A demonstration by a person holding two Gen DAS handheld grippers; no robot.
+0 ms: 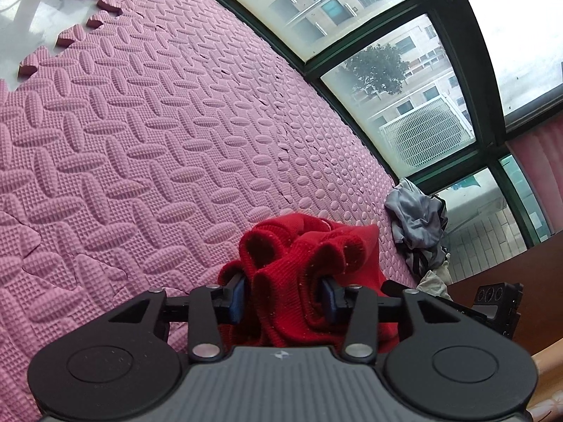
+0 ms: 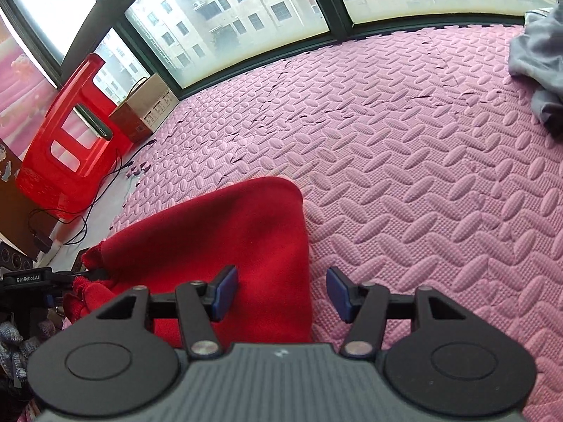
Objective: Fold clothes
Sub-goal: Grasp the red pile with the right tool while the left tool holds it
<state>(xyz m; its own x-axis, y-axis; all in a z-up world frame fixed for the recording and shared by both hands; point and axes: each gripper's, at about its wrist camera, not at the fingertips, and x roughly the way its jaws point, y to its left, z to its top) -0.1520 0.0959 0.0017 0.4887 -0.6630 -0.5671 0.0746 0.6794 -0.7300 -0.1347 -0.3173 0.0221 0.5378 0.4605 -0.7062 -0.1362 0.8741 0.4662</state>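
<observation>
A red knit garment [image 1: 302, 267] is bunched between the fingers of my left gripper [image 1: 283, 299], which is shut on its folds. The same red garment [image 2: 228, 246] lies partly flat on the pink foam mat [image 2: 422, 176] in the right wrist view. My right gripper [image 2: 281, 293] is open, its left finger over the red cloth edge and its right finger over bare mat. The left gripper also shows at the far left of the right wrist view [image 2: 52, 281], gripping the garment's bunched end.
A grey garment [image 1: 418, 225] lies crumpled by the window; it also shows in the right wrist view [image 2: 538, 63]. A red plastic stool [image 2: 67, 140], a cardboard box [image 2: 147, 105] and cables [image 2: 105, 183] stand at the mat's left edge. Windows line the far side.
</observation>
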